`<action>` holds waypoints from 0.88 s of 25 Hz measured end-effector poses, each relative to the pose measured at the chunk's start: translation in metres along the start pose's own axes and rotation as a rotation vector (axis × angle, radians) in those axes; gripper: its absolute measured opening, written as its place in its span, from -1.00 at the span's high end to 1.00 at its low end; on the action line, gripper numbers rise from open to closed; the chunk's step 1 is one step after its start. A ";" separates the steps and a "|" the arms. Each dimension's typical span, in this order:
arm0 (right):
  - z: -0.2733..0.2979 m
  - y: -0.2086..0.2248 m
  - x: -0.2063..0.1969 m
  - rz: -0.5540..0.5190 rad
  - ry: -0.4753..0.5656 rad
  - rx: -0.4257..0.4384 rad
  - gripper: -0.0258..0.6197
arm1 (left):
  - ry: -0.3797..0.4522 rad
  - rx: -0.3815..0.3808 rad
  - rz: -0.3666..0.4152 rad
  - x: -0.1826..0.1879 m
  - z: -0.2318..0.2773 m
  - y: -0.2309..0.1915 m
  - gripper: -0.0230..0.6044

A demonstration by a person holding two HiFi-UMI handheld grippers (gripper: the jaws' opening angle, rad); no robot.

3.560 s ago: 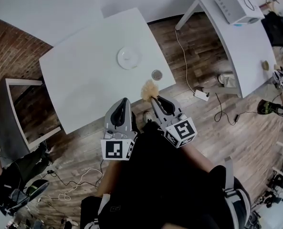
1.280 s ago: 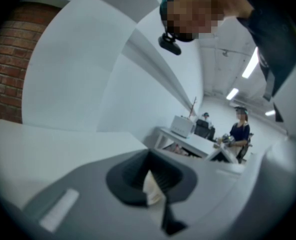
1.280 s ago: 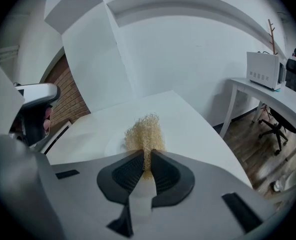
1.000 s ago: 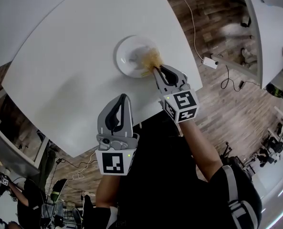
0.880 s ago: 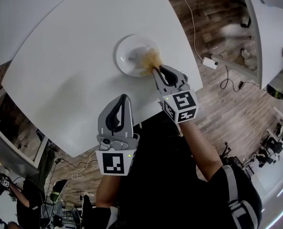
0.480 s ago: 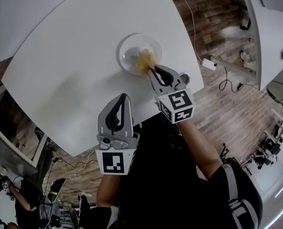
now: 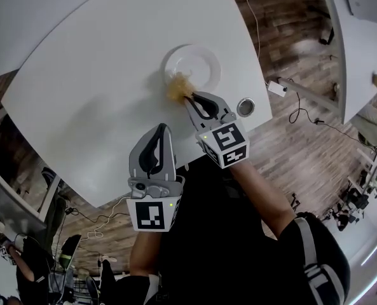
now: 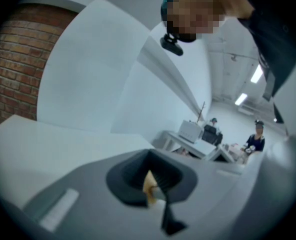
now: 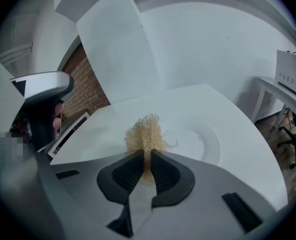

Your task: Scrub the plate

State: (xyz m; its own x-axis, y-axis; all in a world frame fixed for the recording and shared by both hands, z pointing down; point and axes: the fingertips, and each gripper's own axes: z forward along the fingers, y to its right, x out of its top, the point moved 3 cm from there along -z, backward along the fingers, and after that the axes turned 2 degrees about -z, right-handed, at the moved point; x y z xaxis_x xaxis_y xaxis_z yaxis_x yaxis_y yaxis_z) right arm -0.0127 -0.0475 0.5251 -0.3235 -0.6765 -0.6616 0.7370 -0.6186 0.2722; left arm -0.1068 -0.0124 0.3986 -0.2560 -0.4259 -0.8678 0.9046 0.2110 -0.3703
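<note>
Well, the round plate (image 7: 192, 67) lies flat on the white table (image 7: 99, 75). The right gripper (image 7: 187, 98) squeezes a fuzzy scrubber (image 7: 177, 88), poking forward at the plate's left rim. The left gripper (image 7: 162, 129) has its jaws together. Wood floor (image 7: 283, 49) lies around

The plate (image 7: 201, 56) lies on the table (image 7: 93, 88), toward its far right; the scrubber (image 7: 177, 88) sits at the plate's near-left rim, clamped in the right gripper (image 7: 189, 98) just behind it, nearer the person; 1 small round dish (image 7: 245, 107) lies right of that gripper, by the table's edge, apart from the plate; the left gripper (image 7: 161, 129) hangs over the near edge, left of the right one; a 2nd table (image 7: 360, 37) stands far right.
</note>
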 end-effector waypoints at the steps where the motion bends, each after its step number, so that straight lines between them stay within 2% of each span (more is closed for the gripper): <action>1: 0.002 -0.003 0.001 -0.006 0.002 0.008 0.80 | 0.004 0.003 -0.004 0.001 -0.001 -0.001 0.92; 6: 0.009 -0.014 0.011 -0.014 0.019 0.037 0.80 | 0.011 0.001 0.024 0.004 -0.004 -0.004 0.93; 10: 0.011 -0.007 0.012 -0.003 0.017 0.026 0.80 | 0.005 0.005 0.029 0.002 -0.001 -0.006 0.92; 22: -0.010 0.047 0.002 0.028 0.017 -0.084 0.80 | -0.016 -0.025 0.022 -0.001 0.010 0.002 0.92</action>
State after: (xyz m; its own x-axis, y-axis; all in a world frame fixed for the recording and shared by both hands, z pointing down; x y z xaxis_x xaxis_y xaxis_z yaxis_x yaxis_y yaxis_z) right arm 0.0275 -0.0741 0.5296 -0.2925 -0.6854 -0.6669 0.7927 -0.5638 0.2318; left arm -0.1010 -0.0207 0.4019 -0.2303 -0.4350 -0.8705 0.9011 0.2423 -0.3596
